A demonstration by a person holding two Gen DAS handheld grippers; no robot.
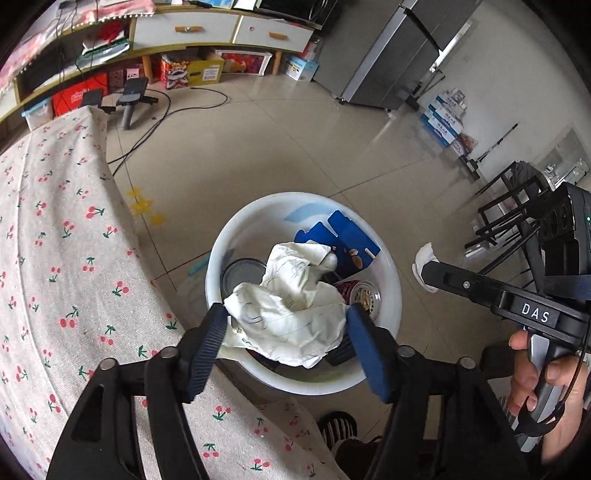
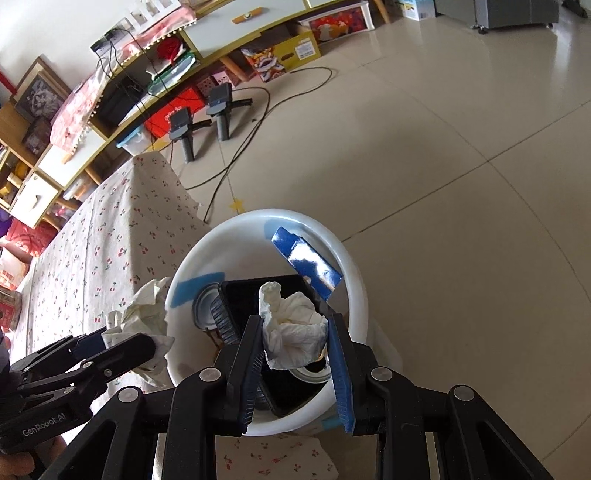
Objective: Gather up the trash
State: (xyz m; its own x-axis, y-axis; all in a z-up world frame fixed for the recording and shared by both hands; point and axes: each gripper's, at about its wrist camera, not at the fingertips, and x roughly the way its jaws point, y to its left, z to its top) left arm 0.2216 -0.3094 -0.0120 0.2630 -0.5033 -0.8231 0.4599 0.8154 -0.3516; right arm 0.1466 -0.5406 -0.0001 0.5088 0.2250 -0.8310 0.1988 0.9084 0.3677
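My left gripper (image 1: 286, 325) is shut on a large crumpled paper (image 1: 291, 314) and holds it over the white bin (image 1: 221, 258); the paper also shows in the right wrist view (image 2: 144, 317) at the bin's left rim. My right gripper (image 2: 295, 332) is shut on a small crumpled white tissue (image 2: 291, 328) above the bin (image 2: 354, 273). The tissue shows in the left wrist view (image 1: 423, 258) at the tip of the right gripper. In the bin lie a blue carton (image 1: 347, 243), metal cans (image 1: 364, 295) and a black tray (image 2: 258, 291).
The bin stands on the tiled floor beside a table with a cherry-print cloth (image 1: 55, 258). Two spare grippers (image 2: 199, 122) and cables lie on the floor near a low cabinet (image 1: 184, 33). A black chair frame (image 1: 509, 214) stands at the right.
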